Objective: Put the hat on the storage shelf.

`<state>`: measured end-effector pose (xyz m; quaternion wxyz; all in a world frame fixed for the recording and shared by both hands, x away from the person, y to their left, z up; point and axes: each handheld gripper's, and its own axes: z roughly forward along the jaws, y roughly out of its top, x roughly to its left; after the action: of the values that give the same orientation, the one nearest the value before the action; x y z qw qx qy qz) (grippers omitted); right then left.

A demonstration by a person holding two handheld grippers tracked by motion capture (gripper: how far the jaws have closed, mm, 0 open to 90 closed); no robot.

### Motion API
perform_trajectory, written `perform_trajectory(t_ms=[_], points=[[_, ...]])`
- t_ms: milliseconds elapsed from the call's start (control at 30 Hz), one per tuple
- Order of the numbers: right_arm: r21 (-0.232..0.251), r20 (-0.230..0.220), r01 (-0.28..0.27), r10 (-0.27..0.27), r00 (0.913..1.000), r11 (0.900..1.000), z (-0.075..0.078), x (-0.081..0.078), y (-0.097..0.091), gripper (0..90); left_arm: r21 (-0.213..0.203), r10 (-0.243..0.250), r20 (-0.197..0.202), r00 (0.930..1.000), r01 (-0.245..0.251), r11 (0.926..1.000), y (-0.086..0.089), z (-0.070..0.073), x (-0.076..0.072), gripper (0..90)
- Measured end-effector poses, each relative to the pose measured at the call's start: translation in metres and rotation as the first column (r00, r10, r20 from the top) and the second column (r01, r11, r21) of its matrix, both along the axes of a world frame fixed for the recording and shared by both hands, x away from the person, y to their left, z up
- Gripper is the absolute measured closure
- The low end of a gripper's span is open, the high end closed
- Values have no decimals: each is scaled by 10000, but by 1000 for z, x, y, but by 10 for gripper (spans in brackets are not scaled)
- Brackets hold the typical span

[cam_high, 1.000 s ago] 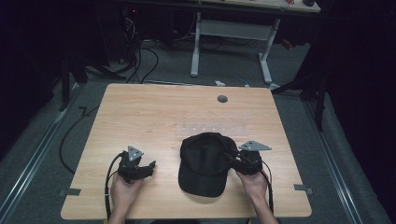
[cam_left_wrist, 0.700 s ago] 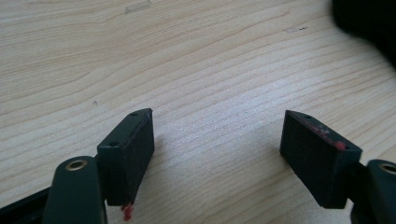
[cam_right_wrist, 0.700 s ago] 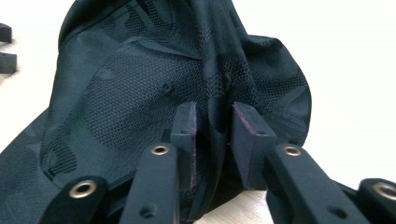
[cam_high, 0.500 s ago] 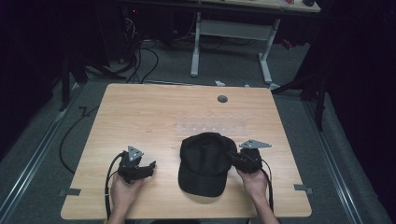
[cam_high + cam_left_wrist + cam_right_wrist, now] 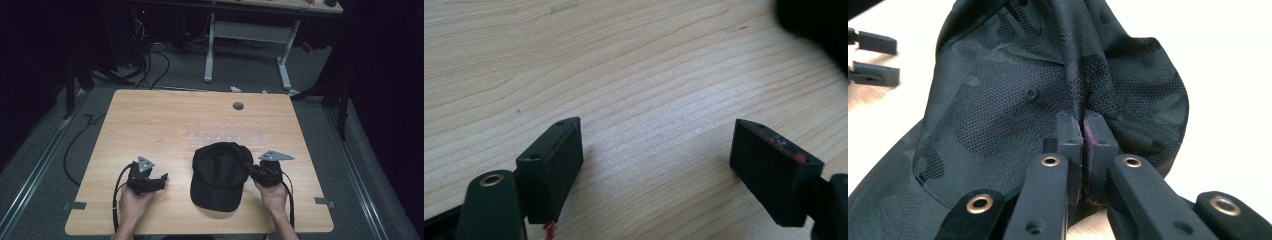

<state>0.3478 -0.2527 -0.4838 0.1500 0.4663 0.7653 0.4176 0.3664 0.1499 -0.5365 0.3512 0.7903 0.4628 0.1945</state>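
Our left gripper (image 5: 159,180) and right gripper (image 5: 250,171) are black, each topped by a grey three-cornered plate at twelve o'clock, trailing black cables; brass-ringed screw holes dot the arms, red smudges mark the pads.

Light wood desk (image 5: 165,120), grain running crosswise, round grey cable port (image 5: 238,106) near far edge. Grey carpeted floor (image 5: 45,150) around it. Black cables (image 5: 150,65) looped on floor beyond desk. White metal frame of second table (image 5: 250,35) behind. Surroundings dark; light falls mainly on desk. Tape strips (image 5: 75,205) at near corners.
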Motion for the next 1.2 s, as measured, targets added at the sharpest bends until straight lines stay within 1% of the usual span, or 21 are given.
perform_trajectory(t_ms=[67, 133, 200, 267, 300, 433, 500, 533, 567, 600, 633, 700, 767, 800, 833, 867, 900, 1100, 1133, 1167, 1200], points=[[77, 19, -28, 28, 10000, 10000, 1, -1, 0, 880, -1, -40, -38, 10000, 40, 10000, 0, 0, 0, 207], [163, 214, -200, 196, 9996, 9997, 5, -4, -2, 881, -2, -92, -48, 9999, 92, 10000, -1, 0, 0, 203], [215, 225, -221, 216, 9995, 9995, 6, -5, -2, 882, -57, -136, -82, 9999, 135, 9999, -1, 0, 0, 201], [286, 364, -302, 291, 9989, 9991, 9, -6, -3, 882, -203, -241, -163, 9996, 238, 9995, 0, 1, 0, 201], [419, 483, -402, 381, 9981, 9983, 12, -7, -4, 883, -258, -320, -257, 9992, 313, 9992, 0, 2, 0, 201], [465, 607, -542, 513, 9968, 9974, 16, -9, -3, 883, -377, -505, -354, 9981, 491, 9981, -1, 3, -2, 190], [505, 709, -652, 616, 9956, 9966, 19, -9, -3, 883, -468, -665, -339, 9972, 648, 9968, -2, 3, -2, 184], [576, 746, -691, 647, 9951, 9959, 21, -10, -3, 883, -584, -769, -438, 9961, 743, 9955, -3, 3, -3, 182], [636, 876, -776, 719, 9936, 9950, 24, -11, -3, 883, -659, -988, -451, 9941, 957, 9932, -5, 4, -4, 180], [703, 925, -827, 760, 9928, 9941, 26, -11, -3, 883, -659, -988, -451, 9941, 957, 9932, -5, 4, -4, 178], [763, 951, -854, 780, 9924, 9934, 27, -11, -4, 884, -762, -1184, -444, 9920, 1148, 9905, -7, 7, -6, 176], [820, 977, -880, 799, 9920, 9927, 28, -11, -4, 883, -831, -1281, -410, 9909, 1244, 9887, -8, 9, -6, 175], [856, 1131, -996, 896, 9895, 9913, 33, -12, -5, 884, -1022, -1499, -361, 9880, 1456, 9840, -10, 13, -8, 173], [905, 1181, -1026, 916, 9888, 9906, 34, -12, -5, 883, -1205, -1729, -315, 9844, 1680, 9784, -12, 17, -9, 172], [908, 1231, -1067, 952, 9878, 9901, 36, -12, -5, 884, -1205, -1729, -315, 9844, 1680, 9784, -12, 17, -9, 171], [941, 1261, -1084, 962, 9873, 9896, 38, -13, -5, 884, -1352, -2005, -324, 9792, 1945, 9715, -15, 21, -10, 168], [958, 1349, -1136, 1002, 9858, 9889, 39, -13, -5, 884, -1352, -2005, -324, 9792, 1945, 9715, -15, 21, -10, 167], [1031, 1573, -1306, 1135, 9810, 9861, 46, -13, -5, 884, -1675, -2739, -309, 9612, 2652, 9495, -24, 33, -12, 162], [1077, 1659, -1382, 1193, 9789, 9845, 48, -12, -6, 884, -1773, -2891, -282, 9569, 2798, 9436, -26, 36, -13, 162], [1077, 1659, -1382, 1193, 9789, 9845, 48, -12, -6, 884, -1773, -2891, -282, 9569, 2798, 9436, -26, 36, -13, 162], [1108, 1681, -1401, 1204, 9784, 9839, 49, -12, -6, 884, -1942, -2999, -350, 9533, 2879, 9378, -27, 36, -13, 162]])
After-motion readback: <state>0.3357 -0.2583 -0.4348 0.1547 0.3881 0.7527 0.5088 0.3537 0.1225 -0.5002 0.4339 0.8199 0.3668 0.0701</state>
